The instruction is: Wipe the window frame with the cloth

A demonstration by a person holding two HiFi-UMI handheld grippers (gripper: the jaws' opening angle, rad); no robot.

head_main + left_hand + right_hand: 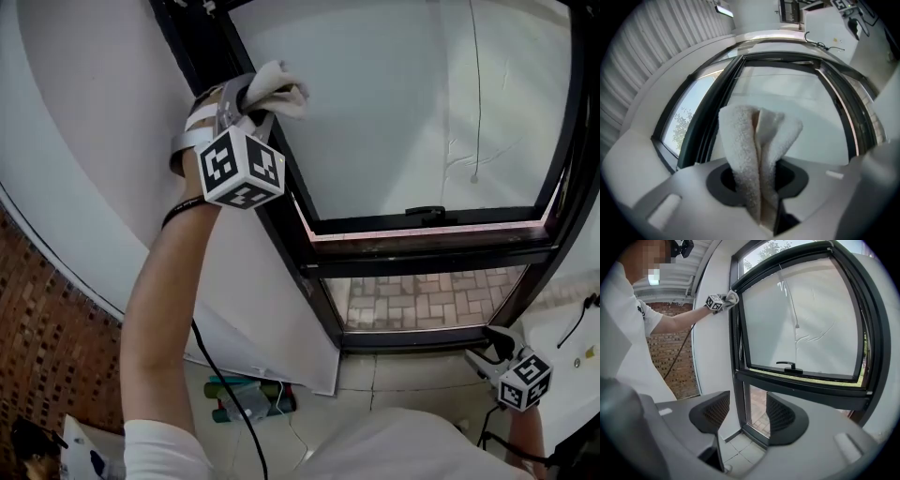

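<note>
clamped in the fingers of the left gripper (246,101), white cloth (281,89) up near the top of the window frame (286,234), at its dark left upright running downward from there; well below, fingers of the right gripper (749,416) apart, empty.

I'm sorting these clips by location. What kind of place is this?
Probably inside a building, beside a window: a dark window frame set in a white wall, a brick wall behind the person, and a tiled floor below.
</note>
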